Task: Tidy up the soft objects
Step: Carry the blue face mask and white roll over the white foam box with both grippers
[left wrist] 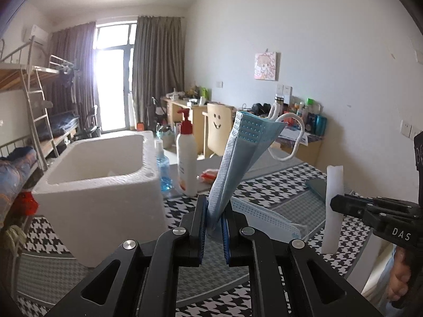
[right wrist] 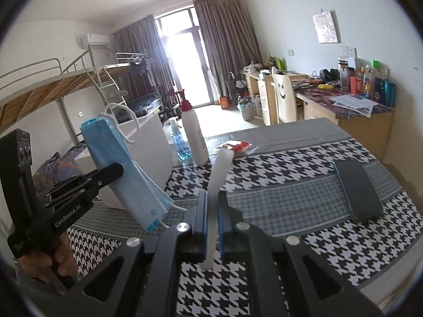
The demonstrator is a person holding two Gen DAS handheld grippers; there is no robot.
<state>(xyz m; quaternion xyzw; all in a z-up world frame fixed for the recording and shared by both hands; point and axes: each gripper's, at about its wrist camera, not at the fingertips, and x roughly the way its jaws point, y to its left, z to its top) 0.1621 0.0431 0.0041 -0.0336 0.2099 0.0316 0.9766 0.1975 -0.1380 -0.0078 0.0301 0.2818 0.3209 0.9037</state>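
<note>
- Foam box (left wrist: 100, 185), white, thick-walled, open at the top, stands at the left of the worktop; the part of its interior that shows holds nothing, the bottom is out of sight.
- Pump bottle (left wrist: 186, 155), white with a red head, upright just right of the box; a small clear bottle (left wrist: 163, 169) of blue liquid stands between the two.
- Red-and-white packet (left wrist: 208, 175) lies flat behind the pump bottle.
- Dark grey case (right wrist: 359, 192) lies flat toward the right of the worktop.
- Worktop (right wrist: 290, 169) wears a black-and-white houndstooth cloth with grey bands.
- Room: bunk beds at left, curtained bright window at the far end, cluttered desks and a chair with a smiley face along the right wall.
- Left claw (left wrist: 213, 224): pads nearly closed, pinching a stack of blue face masks (left wrist: 238, 158) at its lower end. The stack is held above the worktop, long axis up and leaning right, white ear loops at the top.
- Another pale mask (left wrist: 264, 219) lies flat on the cloth just right of this claw.
- Right claw (right wrist: 211, 224): pads closed on a white folded strip (right wrist: 219, 179), possibly a mask, held above the cloth, long axis near vertical, top tipped slightly right.
</note>
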